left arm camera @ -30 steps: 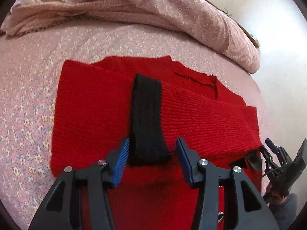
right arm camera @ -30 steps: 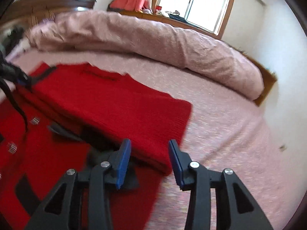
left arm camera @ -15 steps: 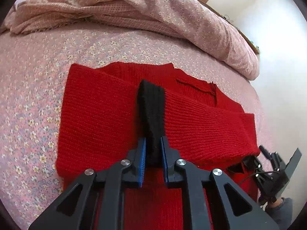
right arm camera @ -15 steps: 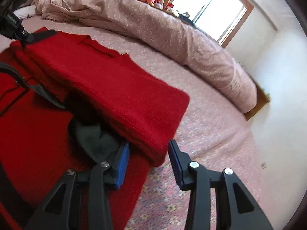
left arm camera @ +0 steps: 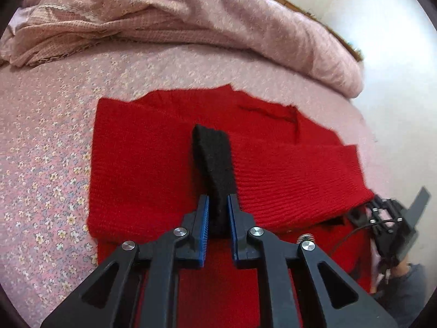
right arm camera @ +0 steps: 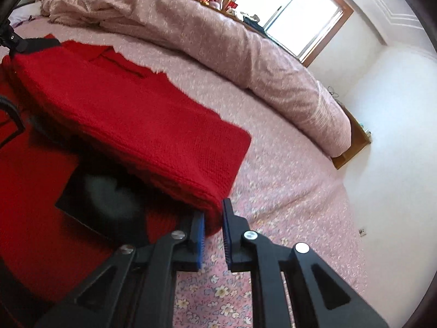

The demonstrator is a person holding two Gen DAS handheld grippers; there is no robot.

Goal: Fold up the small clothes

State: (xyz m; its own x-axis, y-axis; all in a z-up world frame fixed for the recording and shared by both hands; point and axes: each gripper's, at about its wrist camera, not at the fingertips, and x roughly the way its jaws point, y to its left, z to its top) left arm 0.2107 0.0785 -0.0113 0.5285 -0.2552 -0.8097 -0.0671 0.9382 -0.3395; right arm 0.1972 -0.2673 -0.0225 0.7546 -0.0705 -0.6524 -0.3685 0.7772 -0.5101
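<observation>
Left wrist view: my left hand-held gripper has just clamped the black cuff; my right hand-held gripper now pinches the red sweater corner on the bed, ready to fold.

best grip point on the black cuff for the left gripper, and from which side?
Take the black cuff at its near free end, coming in low from the bed's near side along its length. It is a narrow flat band lying toward the camera over the red sweater, so its width fits between the fingers. The left gripper is shut there now.
</observation>
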